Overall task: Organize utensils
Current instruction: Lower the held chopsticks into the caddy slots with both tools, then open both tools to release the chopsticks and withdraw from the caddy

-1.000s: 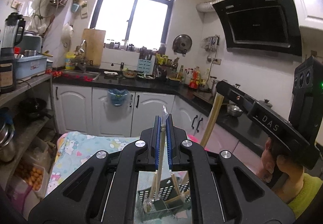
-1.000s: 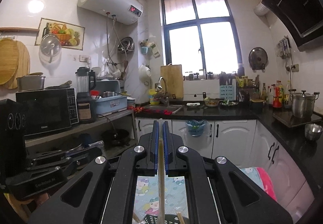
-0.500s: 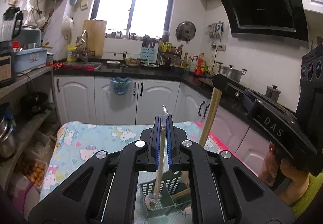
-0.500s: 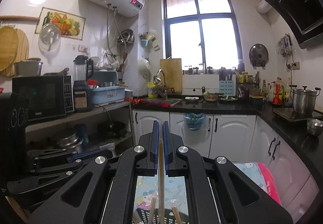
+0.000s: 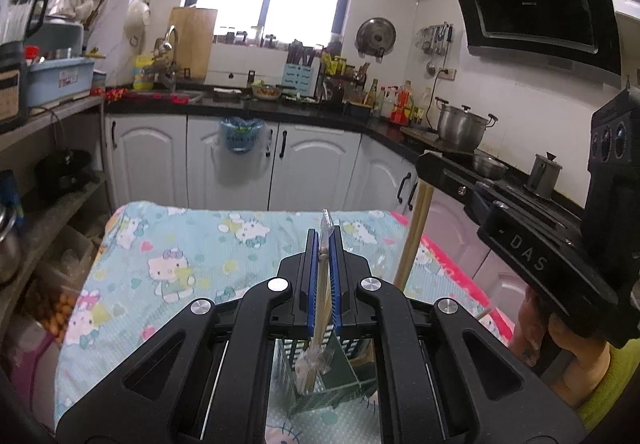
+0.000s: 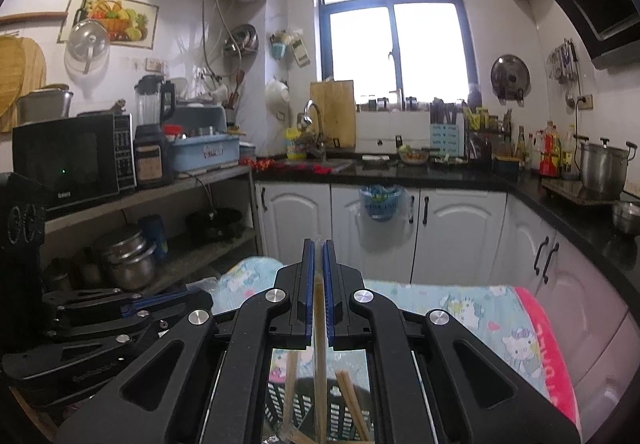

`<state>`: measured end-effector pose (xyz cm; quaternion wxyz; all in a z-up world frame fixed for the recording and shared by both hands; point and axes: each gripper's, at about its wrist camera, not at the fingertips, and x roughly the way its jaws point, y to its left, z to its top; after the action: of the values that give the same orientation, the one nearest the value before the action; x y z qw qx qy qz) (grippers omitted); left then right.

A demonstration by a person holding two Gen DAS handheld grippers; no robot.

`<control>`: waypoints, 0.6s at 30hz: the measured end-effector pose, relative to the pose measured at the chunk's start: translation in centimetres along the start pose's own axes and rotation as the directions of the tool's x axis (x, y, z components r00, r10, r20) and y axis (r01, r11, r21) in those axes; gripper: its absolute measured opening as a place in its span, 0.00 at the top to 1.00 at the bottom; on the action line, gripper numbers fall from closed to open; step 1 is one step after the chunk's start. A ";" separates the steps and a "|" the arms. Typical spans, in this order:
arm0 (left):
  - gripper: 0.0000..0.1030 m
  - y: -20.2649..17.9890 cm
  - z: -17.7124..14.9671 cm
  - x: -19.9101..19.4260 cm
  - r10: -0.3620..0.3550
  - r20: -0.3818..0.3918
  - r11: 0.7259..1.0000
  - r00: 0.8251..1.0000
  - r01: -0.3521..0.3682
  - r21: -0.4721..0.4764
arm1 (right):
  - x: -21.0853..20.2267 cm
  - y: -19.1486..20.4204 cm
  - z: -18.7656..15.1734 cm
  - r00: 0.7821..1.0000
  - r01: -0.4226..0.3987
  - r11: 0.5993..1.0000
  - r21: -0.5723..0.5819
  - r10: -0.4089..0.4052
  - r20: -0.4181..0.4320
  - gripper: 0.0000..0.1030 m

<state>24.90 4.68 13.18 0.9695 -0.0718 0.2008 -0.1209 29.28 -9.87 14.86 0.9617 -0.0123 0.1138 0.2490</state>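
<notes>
1. Left tongs: clenched on a wrapped chopstick pair, blue pads tight each side; clear wrapper tip sticks up past the pads.
2. Lower end of that pair, still in plastic, hangs down w/ its end inside the green slotted utensil basket, seen under the tongs.
3. Right tongs: clenched on a bare wooden chopstick, held roughly upright; stick runs down btwn the pads toward the basket.
4. In left wrist view, same stick hangs from the right tongs' tip, lower end behind the left tongs' frame; can't tell if it reaches the basket.
5. Right wrist view: other chopsticks already lean in the basket, tilted, beside the held one.
6. Basket stands on the worktop, on a pale-blue cartoon-cat cloth w/ a pink edge at the right.
7. Hand w/ a yellow-green sleeve grips the right tool's handle, low right in left wrist view.
8. Left tool's black body shows low left in right wrist view, just beside the right tongs.
9. Bkgd: white cabinets, black counter, sink, window, steel pot under the range hood.
</notes>
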 end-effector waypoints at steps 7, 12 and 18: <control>0.94 0.6 -1.4 0.4 -0.007 -0.038 1.000 0.999 0.006 -0.024 | 1.0 -0.7 -1.7 0.996 0.027 0.999 0.047 -0.022 -0.092 0.74; 0.72 1.2 -1.8 -0.1 -0.001 -0.048 0.999 0.999 0.000 -0.037 | 0.0 -1.3 -1.9 0.995 0.029 0.998 0.061 -0.023 -0.102 0.73; 0.43 1.7 -1.8 -1.7 0.006 -0.035 0.998 0.999 -0.008 -0.058 | -1.9 -2.1 -1.7 0.995 0.019 0.997 0.070 -0.012 -0.100 0.65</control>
<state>22.98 6.63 11.89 0.9637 -0.0971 0.2215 -0.1129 28.26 -12.75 13.54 0.9565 0.0087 0.1705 0.2365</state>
